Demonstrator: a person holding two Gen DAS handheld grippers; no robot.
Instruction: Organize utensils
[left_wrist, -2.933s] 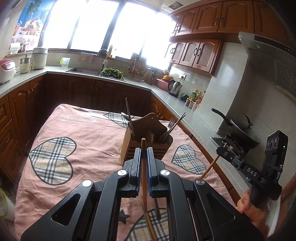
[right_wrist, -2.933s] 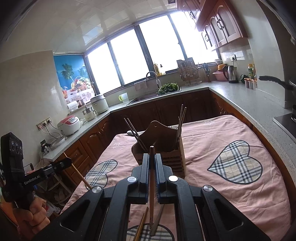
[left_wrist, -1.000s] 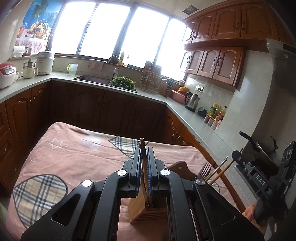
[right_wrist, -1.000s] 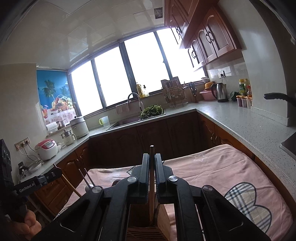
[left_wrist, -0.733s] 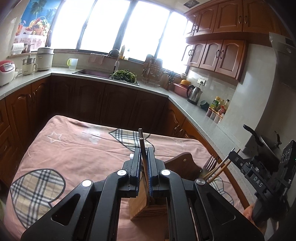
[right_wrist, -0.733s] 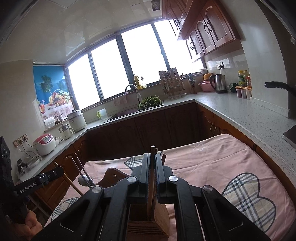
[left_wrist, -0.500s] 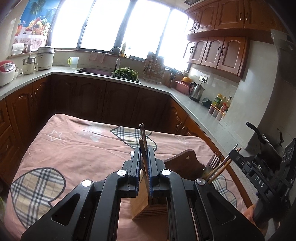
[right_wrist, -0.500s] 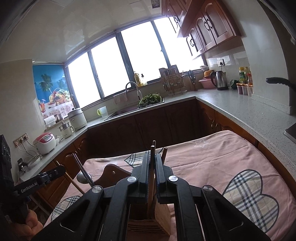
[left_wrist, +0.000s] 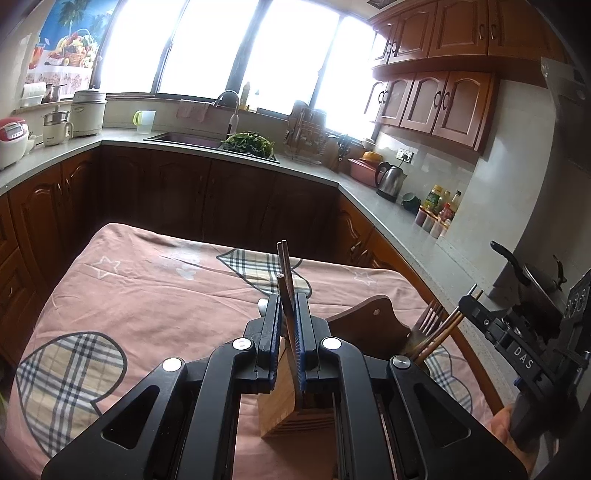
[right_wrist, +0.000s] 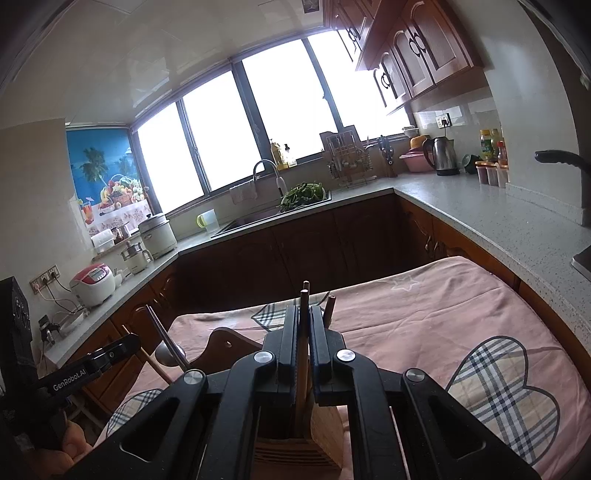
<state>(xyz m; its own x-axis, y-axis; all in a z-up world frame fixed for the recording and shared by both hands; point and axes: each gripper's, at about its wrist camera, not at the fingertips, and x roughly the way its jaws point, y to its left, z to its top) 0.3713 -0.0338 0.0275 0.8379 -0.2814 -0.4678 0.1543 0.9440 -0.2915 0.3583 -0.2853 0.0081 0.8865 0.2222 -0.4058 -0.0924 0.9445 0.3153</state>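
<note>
The left claw (left_wrist: 288, 332) stands over the wooden utensil holder (left_wrist: 291, 413), its blue-lined jaws slightly apart, with a dark chopstick (left_wrist: 284, 295) leaning between them; whether either pad touches the stick is hard to make out, and its lower end is hidden behind the claw body. In the right wrist view the right claw (right_wrist: 303, 343) has its jaws close around a brown chopstick (right_wrist: 303, 317) standing upright in the holder (right_wrist: 295, 454), though a thin gap seems to show on each side, so I cannot tell if it grips. The holder sits on the counter under a pink cloth with plaid hearts (left_wrist: 147, 295), and the claw frames cover most of its compartments. A fork (left_wrist: 424, 325) and more chopsticks (left_wrist: 443, 332) lean out of its right side, their lower ends out of sight. A spoon (right_wrist: 168, 352) shows by the holder's dark wooden handle (right_wrist: 229, 343).
</note>
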